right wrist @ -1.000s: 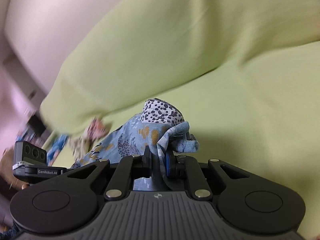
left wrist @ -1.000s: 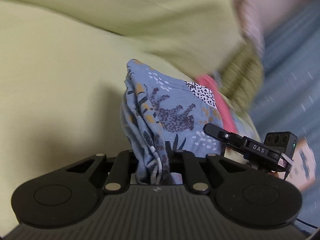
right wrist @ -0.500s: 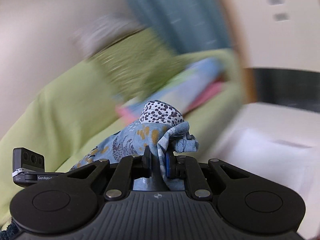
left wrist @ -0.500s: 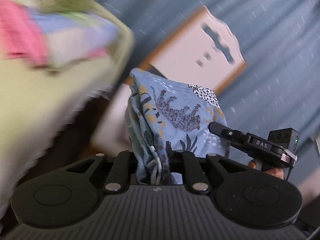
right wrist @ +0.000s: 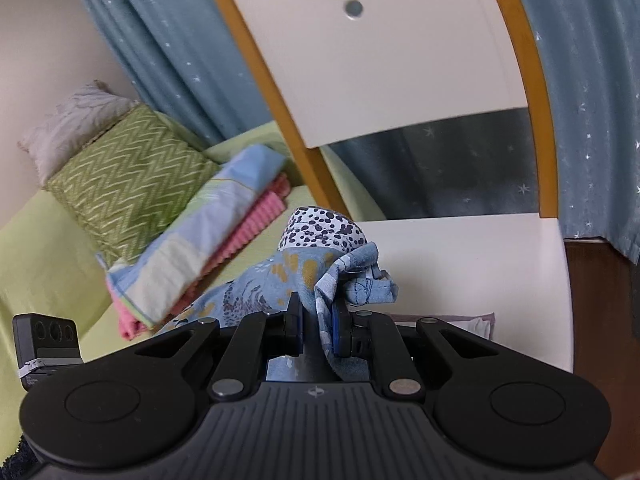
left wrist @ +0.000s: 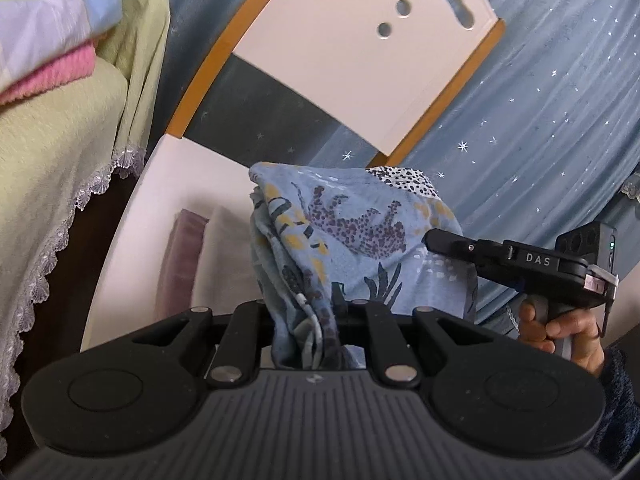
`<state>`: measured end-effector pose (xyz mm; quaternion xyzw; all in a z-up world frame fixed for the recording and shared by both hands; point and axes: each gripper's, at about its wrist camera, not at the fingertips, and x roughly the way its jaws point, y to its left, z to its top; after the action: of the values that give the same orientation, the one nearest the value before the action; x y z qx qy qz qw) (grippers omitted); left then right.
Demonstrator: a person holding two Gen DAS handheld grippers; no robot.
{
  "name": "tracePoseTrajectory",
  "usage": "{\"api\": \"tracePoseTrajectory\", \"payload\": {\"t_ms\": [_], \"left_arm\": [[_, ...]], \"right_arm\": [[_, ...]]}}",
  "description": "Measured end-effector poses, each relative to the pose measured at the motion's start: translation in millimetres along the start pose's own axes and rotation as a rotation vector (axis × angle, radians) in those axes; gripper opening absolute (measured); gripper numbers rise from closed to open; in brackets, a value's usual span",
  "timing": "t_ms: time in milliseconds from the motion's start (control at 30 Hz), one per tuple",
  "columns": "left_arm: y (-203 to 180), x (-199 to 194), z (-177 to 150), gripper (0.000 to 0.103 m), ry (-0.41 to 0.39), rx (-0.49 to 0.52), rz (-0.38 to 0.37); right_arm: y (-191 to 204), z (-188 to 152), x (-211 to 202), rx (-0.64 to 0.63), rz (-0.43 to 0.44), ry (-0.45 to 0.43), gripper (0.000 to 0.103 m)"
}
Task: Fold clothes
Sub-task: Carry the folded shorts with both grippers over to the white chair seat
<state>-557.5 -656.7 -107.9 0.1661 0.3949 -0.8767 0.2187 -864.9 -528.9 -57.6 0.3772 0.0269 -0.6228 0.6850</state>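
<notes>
1. A second earlier both grippers faced green bedding alone; the white chair [left wrist: 360, 60] had since come in ahead of the left gripper [left wrist: 306, 320], with the star-dotted curtain [left wrist: 560, 100] behind it.
2. The green bedspread [left wrist: 48, 160] had slid off to the far left of that gripper.
3. Ahead of the right gripper [right wrist: 316, 324] the chair seat [right wrist: 460, 264] had replaced the bedding.
4. The folded pile [right wrist: 200, 240] and zigzag cushion [right wrist: 128, 184] sat sharp to its left, no longer blurred.

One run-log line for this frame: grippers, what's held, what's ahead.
left gripper: shut on garment | right gripper: shut on garment | ahead: white chair | stage: carrying, not laid down
</notes>
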Motion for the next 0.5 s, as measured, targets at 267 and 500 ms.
{"api": "tracePoseTrajectory", "payload": {"t_ms": [267, 500], "left_arm": [[14, 12, -1, 0.012, 0.006, 0.022, -0.033], [19, 21, -5, 0.013, 0.007, 0.065, -0.05]], "right_arm": [[-14, 0, 24, 0.007, -0.044, 0.031, 0.013], [-23, 2, 31, 0.005, -0.06, 0.046, 0.013]]}}
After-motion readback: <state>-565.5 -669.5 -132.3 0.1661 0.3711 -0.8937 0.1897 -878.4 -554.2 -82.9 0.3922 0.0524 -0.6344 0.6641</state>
